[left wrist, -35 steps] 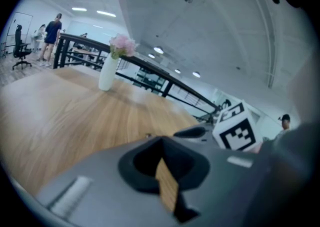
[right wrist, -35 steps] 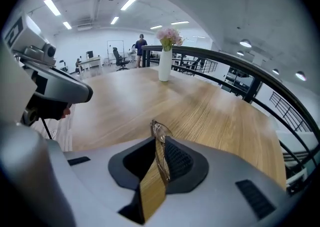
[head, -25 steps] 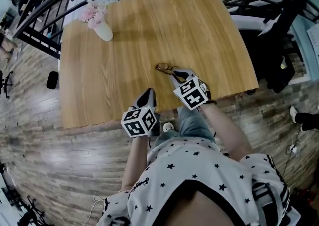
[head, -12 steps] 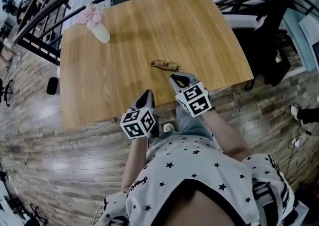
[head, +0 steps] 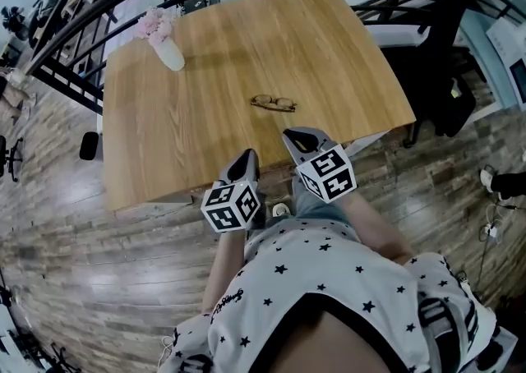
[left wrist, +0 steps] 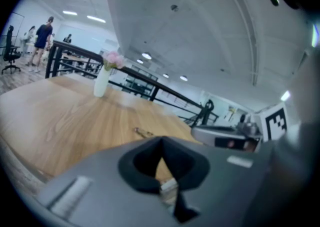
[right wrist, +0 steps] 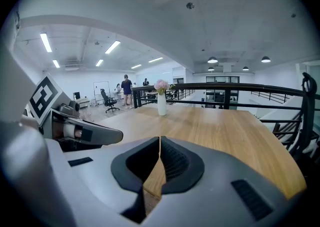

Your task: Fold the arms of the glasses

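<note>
The thin-framed glasses (head: 273, 103) lie alone on the wooden table (head: 205, 59), a little in from its near edge; how their arms stand is too small to tell. In the left gripper view the glasses (left wrist: 143, 132) show just beyond the jaws. My left gripper (head: 245, 154) is shut and empty, hanging over the table's near edge, left of the glasses. My right gripper (head: 294, 134) is also shut and empty, near the edge, a short way in front of the glasses and apart from them. The right gripper view has no sight of the glasses.
A white vase with pink flowers (head: 167, 44) stands at the table's far left corner. A black railing (head: 74, 2) runs behind the table. Wooden floor (head: 99, 256) lies below the near edge. People stand far off across the room (right wrist: 126, 89).
Both grippers have drawn back from the table toward the person. The right gripper, which was at the glasses a second ago, is now clear of them. The glasses stay on the table.
</note>
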A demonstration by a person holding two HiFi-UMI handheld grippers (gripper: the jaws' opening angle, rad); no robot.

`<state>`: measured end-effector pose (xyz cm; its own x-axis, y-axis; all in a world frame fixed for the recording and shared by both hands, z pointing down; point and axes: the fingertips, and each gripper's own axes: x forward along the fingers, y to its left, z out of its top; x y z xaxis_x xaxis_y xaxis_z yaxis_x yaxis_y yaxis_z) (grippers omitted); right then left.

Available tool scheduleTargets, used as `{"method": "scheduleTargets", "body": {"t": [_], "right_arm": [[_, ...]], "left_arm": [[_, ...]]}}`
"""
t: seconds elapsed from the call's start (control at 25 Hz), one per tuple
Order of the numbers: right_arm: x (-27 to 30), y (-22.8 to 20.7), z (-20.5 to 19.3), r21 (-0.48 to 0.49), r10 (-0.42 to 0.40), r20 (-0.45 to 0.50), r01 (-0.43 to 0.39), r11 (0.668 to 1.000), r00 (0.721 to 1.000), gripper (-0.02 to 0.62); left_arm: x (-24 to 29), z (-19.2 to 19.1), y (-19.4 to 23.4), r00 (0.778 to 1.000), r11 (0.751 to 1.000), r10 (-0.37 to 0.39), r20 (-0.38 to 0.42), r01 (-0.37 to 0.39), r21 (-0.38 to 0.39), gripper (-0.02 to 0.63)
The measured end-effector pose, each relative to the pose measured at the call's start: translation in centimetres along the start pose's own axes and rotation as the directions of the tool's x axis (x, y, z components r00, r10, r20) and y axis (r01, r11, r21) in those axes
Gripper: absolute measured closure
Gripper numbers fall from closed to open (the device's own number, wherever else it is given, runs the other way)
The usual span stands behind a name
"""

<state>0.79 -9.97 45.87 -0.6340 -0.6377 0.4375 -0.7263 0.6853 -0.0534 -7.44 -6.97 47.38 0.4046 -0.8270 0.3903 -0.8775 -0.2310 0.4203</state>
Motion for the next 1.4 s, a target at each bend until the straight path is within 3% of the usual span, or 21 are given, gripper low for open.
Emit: {"method": "scheduleTargets", "body": {"t": [0.56,1.4], "right_arm": [[-1.3,0.1,0.3,0.049,-0.03,0.051,0.027,0.998,0.998,0.577],[-0.3,-0.8,1.7,0.093,0.009,0.095,-0.017,0.996,0.995,0.578]], "left_arm": [[-0.6,0.7,-0.1,1.0,1.0,-0.019,0.022,0.019,0.014,0.598],[0.2,1.7,1.0,0.999,1.0,0.0,0.039,0.001,-0.022,0.598]]}}
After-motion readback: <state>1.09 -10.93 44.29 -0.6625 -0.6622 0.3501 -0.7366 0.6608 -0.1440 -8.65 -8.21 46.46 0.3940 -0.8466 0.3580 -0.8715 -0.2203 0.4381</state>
